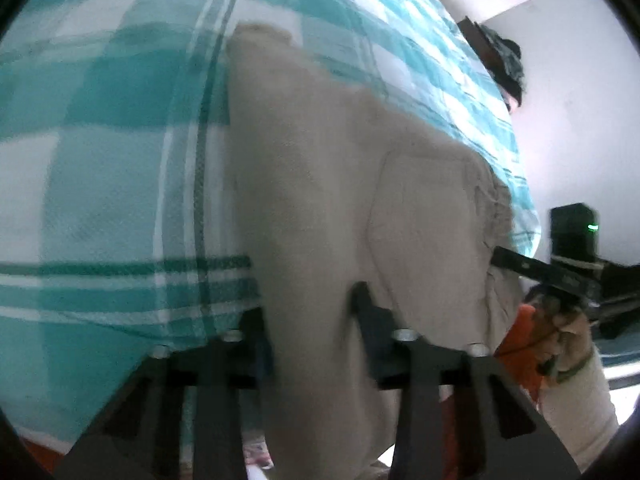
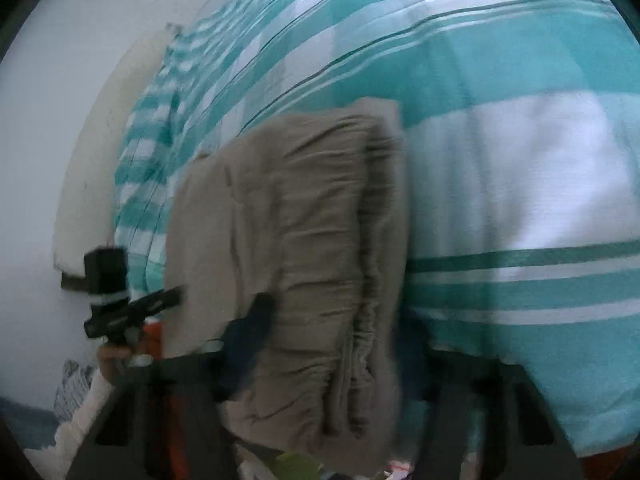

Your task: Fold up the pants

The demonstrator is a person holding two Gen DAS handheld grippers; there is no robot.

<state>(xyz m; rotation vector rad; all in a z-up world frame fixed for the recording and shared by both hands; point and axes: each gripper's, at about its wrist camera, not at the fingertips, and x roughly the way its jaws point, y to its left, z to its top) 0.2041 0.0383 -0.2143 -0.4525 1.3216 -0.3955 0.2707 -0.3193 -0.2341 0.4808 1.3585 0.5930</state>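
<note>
Beige pants [image 1: 320, 184] lie on a teal and white plaid bedspread [image 1: 100, 160], one end stretching away and the near end hanging toward me. In the left wrist view my left gripper [image 1: 312, 320] is shut on the pants, and the cloth fills the gap between its two black fingers. The gathered elastic waistband [image 2: 360, 280] runs up the right wrist view. There my right gripper [image 2: 340, 320] is shut on the bunched pants [image 2: 300, 220]. A hand holds each gripper. The right gripper [image 1: 500, 258] meets the waistband at the right, and the left gripper [image 2: 172, 294] shows at the pants' left side.
The bedspread [image 2: 500, 160] covers the bed on all sides of the pants. A dark bundle [image 1: 500, 56] sits at the bed's far edge by a white wall [image 1: 580, 120]. Something orange [image 1: 520, 344] shows below the bed's near edge. A white board [image 2: 100, 152] runs along the bed.
</note>
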